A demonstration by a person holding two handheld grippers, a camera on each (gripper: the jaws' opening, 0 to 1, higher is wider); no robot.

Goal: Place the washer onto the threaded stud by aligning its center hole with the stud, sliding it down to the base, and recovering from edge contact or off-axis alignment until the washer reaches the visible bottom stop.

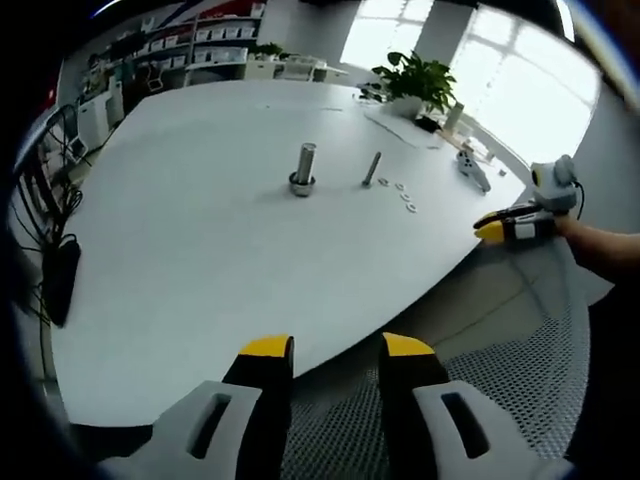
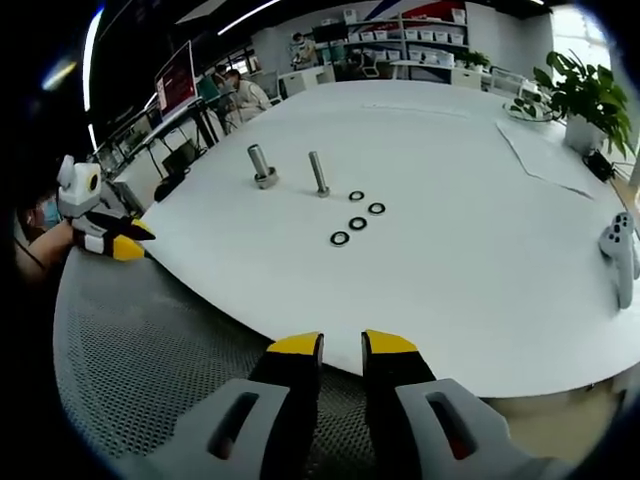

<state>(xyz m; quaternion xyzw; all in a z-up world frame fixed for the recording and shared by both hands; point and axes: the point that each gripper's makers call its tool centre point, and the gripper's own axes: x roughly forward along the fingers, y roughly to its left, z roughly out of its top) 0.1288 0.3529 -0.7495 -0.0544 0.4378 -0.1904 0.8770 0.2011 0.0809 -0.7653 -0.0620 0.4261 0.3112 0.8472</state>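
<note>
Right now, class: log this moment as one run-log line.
left tool: open, empty | right tool: open, empty | washers: loose on table | stud: upright, bare

Potted plant [image 1: 418, 80] on white table [image 1: 200, 260]

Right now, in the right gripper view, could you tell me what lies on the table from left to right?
Left gripper at the table's edge → stud → bolt → four washers → controller at the far right.
</note>
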